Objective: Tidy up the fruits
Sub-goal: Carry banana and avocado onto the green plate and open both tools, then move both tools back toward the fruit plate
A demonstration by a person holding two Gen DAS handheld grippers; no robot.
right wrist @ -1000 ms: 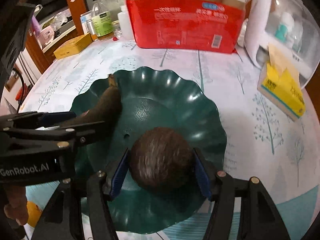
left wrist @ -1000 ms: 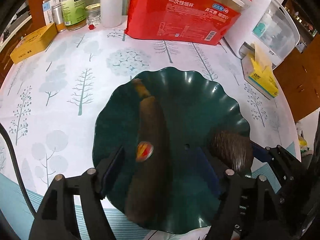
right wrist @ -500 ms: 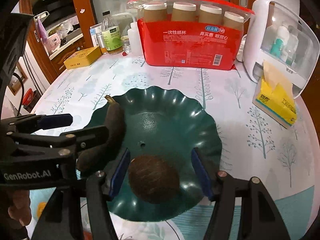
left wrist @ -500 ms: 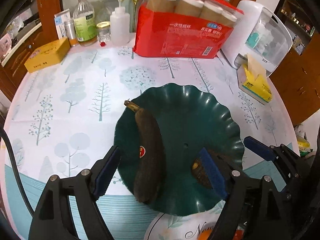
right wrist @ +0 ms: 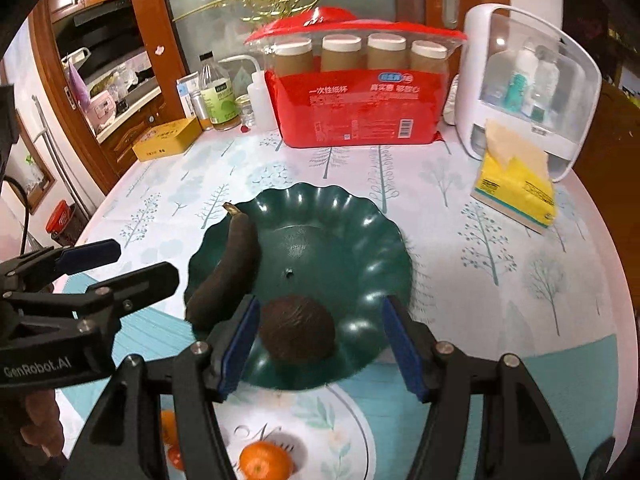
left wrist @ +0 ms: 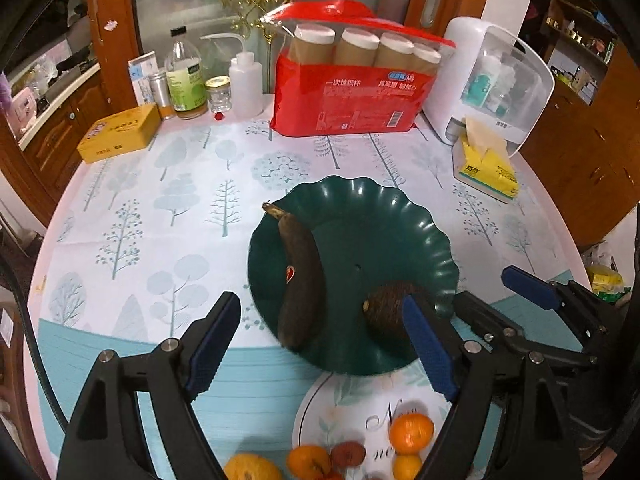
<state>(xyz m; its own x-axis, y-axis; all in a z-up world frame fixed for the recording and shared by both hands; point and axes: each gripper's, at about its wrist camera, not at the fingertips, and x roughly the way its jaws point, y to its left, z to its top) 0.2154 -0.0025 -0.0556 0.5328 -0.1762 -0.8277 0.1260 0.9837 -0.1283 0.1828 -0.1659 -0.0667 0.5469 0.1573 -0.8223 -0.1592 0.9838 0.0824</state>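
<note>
Right claw [right wrist: 320, 344] (jaws wide) has backed off the kiwi [right wrist: 296, 334].

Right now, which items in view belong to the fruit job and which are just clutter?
Job:
scalloped dark green plate
blackened overripe banana
round brown fuzzy fruit
white floral plate
small orange citrus fruit
left claw and right claw, both open

Clutter:
red pack of paper cups
yellow tissue pack
yellow tin box
white lidded storage box
</note>
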